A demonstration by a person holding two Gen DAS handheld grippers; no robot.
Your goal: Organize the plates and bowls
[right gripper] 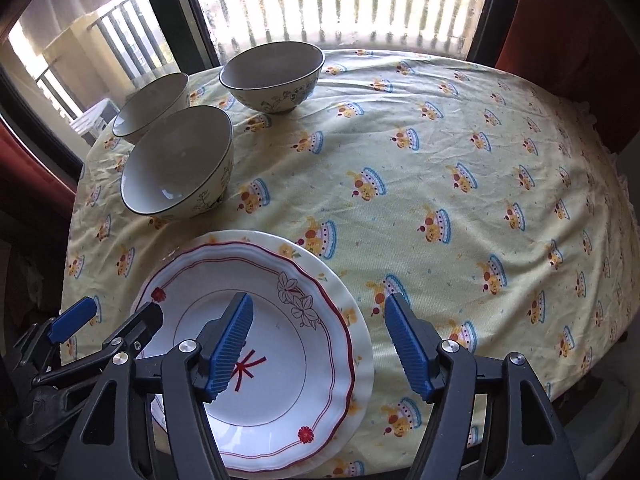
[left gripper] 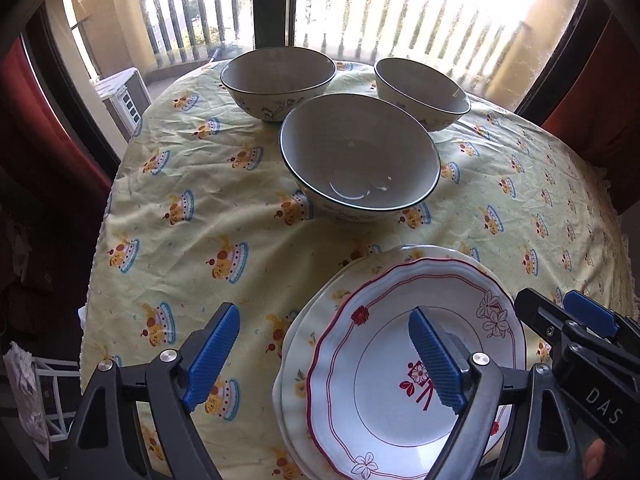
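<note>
A: Plates first. Where are they?

B: Stacked at the near table edge. Red-trimmed plate [left gripper: 416, 364] sits on top of a yellow-flower plate [right gripper: 362, 344], w/ maybe a 3rd rim under; can't tell for sure. Three bowls farther back: nearest bowl [left gripper: 360, 156], far-left bowl [left gripper: 278, 80], far-right bowl [left gripper: 422, 90], all upright, empty, close together but not nested

A: Grippers?

B: Left gripper [left gripper: 326, 360] has jaws wide apart, nothing in them, one finger over the plate well, the other over bare cloth. Right gripper [right gripper: 320, 344] is also spread & empty, straddling the stack's right rim

A: How will they handle?

B: Prob glazed ceramic: stiff, slick, chippable. Bowls look heavier; I'd pinch the rim wall, one pad inside, one outside. Plates lie flat, so only the scalloped rim offers a bite

A: Anything in the way?

B: Tablecloth [right gripper: 440, 152] is wrinkled & could drag. Stack sits near the table edge; a shove could tip it off. Window [left gripper: 400, 8] behind; otherwise it's just cloth around the dishes
</note>
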